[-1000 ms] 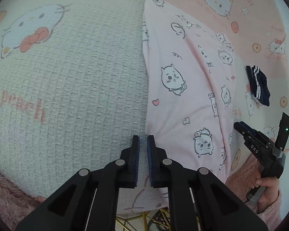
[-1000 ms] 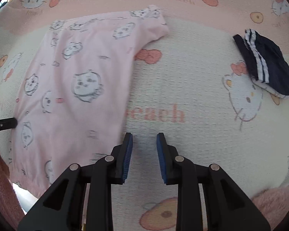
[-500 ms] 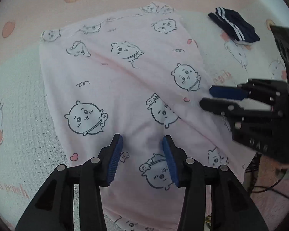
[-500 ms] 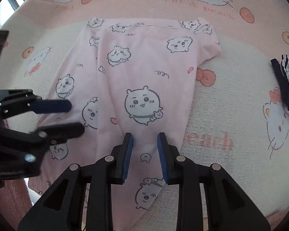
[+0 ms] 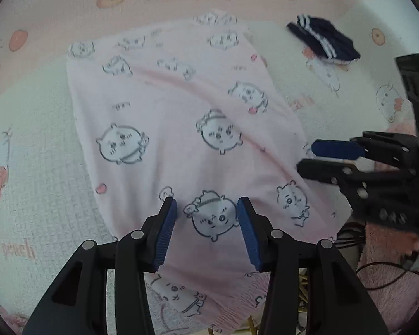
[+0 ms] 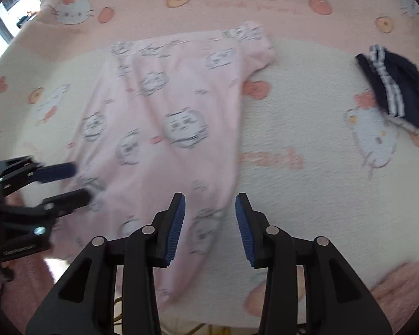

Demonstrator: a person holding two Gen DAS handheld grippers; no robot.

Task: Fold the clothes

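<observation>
The pink cartoon-print garment [image 5: 181, 128], lying flat mid-frame on the cat-print blanket [image 5: 42, 167], looks light, limp and easily rumpled, best pinched at its near hem corners by the empty left gripper [image 5: 206, 231], spread, and right gripper [image 6: 210, 229], still opening.

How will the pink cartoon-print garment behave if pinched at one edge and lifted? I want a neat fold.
The pink cartoon-print garment will probably drape limply: it already lies flat with soft creases on the knitted cat-print blanket. It looks thin, so likely light. Its hem hangs past the blanket's near edge, so it may slide or drag rather than hold shape.
</observation>
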